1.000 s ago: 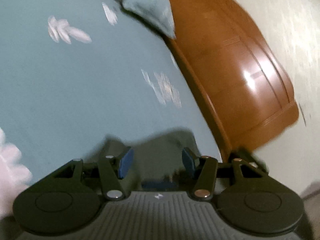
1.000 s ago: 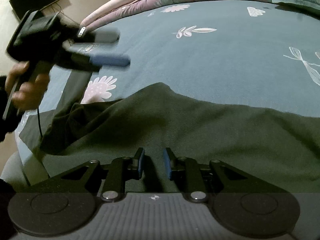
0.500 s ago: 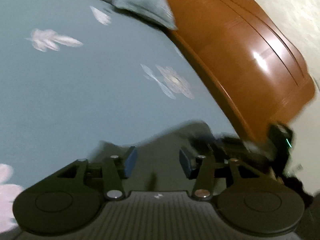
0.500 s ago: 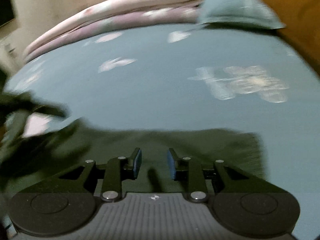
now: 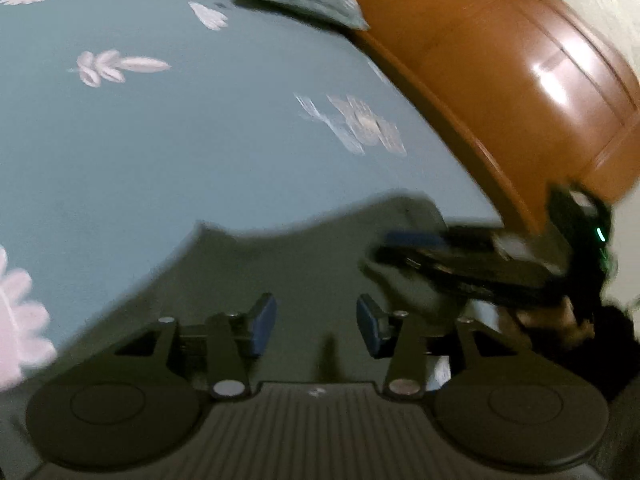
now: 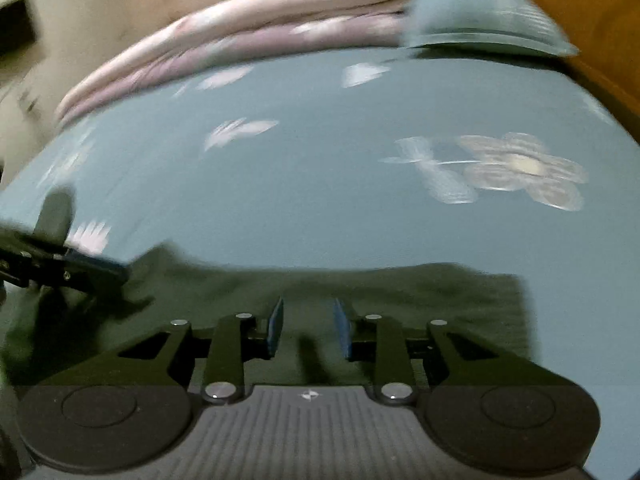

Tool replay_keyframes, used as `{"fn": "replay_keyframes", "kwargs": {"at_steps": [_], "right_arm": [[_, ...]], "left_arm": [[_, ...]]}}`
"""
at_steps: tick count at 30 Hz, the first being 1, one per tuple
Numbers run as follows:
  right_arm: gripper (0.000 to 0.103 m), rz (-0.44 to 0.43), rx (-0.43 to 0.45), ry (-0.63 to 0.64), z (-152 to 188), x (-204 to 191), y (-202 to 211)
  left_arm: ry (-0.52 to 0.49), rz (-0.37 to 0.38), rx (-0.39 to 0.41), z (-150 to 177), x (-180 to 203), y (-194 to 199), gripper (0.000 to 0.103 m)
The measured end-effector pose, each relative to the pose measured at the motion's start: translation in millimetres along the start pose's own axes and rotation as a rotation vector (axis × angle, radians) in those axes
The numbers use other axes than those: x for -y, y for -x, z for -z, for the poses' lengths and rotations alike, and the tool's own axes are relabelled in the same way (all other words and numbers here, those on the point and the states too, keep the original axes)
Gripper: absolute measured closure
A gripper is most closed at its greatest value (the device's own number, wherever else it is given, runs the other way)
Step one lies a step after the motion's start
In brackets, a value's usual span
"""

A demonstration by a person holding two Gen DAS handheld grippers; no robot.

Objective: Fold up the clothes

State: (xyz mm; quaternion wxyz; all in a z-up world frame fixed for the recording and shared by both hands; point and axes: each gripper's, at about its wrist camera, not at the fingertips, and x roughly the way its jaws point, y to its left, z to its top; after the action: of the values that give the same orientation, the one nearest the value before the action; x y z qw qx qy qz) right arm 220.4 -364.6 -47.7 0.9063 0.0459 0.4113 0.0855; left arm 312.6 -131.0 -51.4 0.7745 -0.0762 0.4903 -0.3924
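Observation:
A dark green garment (image 5: 300,264) lies spread on the teal bed sheet (image 5: 180,140). My left gripper (image 5: 316,326) hovers low over it; its blue pads stand apart and are closing, with nothing pinched between them. My right gripper (image 6: 308,328) is over the same garment (image 6: 400,292) near its right edge, its pads a narrow gap apart with only cloth beneath. In the left wrist view the right gripper (image 5: 400,248) shows blurred at the right, held by a hand (image 5: 560,320). In the right wrist view the left gripper (image 6: 112,272) is at the left edge, blurred.
An orange-brown wooden headboard (image 5: 500,80) borders the bed on the right. A teal pillow (image 6: 480,20) and a folded pink quilt (image 6: 260,32) lie at the far side. The flower-printed sheet (image 6: 320,180) stretches beyond the garment.
Both views have swung toward the headboard. The right gripper has come into the left view, and the left gripper's pads stand a little closer. The garment's right edge now shows in the right view.

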Motion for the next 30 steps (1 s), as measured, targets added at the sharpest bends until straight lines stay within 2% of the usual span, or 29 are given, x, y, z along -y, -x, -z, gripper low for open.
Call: {"fn": "replay_keyframes", "kwargs": {"at_steps": [3, 4, 6, 10, 14, 17, 20, 27, 30], "right_arm": [[0.068, 0.003, -0.073, 0.073, 5, -15, -22], [0.066, 0.003, -0.071, 0.09, 7, -16, -25], [0.066, -0.009, -0.07, 0.135, 6, -17, -23], [0.065, -0.102, -0.067, 0.149, -4, -11, -16], [0.062, -0.126, -0.088, 0.161, -7, -27, -20], [0.062, -0.166, -0.066, 0.148, -9, -36, -10], [0.058, -0.235, -0.056, 0.153, -19, -46, -12], [0.058, -0.382, -0.148, 0.197, -32, -68, -43], [0.057, -0.401, -0.179, 0.201, -30, -73, -51]], "left_arm": [[0.038, -0.102, -0.074, 26, 0, -7, 0.059], [0.065, -0.117, -0.064, 32, -2, -5, 0.06], [0.127, -0.115, -0.029, 37, -3, 8, 0.06], [0.141, -0.113, 0.011, 39, 3, 22, 0.054], [0.22, -0.144, -0.036, 49, -6, 12, 0.054], [0.251, -0.113, 0.019, 48, -4, 24, 0.054], [0.297, -0.105, 0.066, 55, -6, 39, 0.053], [0.437, -0.169, 0.178, 88, -15, 86, 0.052], [0.522, -0.191, 0.256, 107, -32, 115, 0.052]]}}
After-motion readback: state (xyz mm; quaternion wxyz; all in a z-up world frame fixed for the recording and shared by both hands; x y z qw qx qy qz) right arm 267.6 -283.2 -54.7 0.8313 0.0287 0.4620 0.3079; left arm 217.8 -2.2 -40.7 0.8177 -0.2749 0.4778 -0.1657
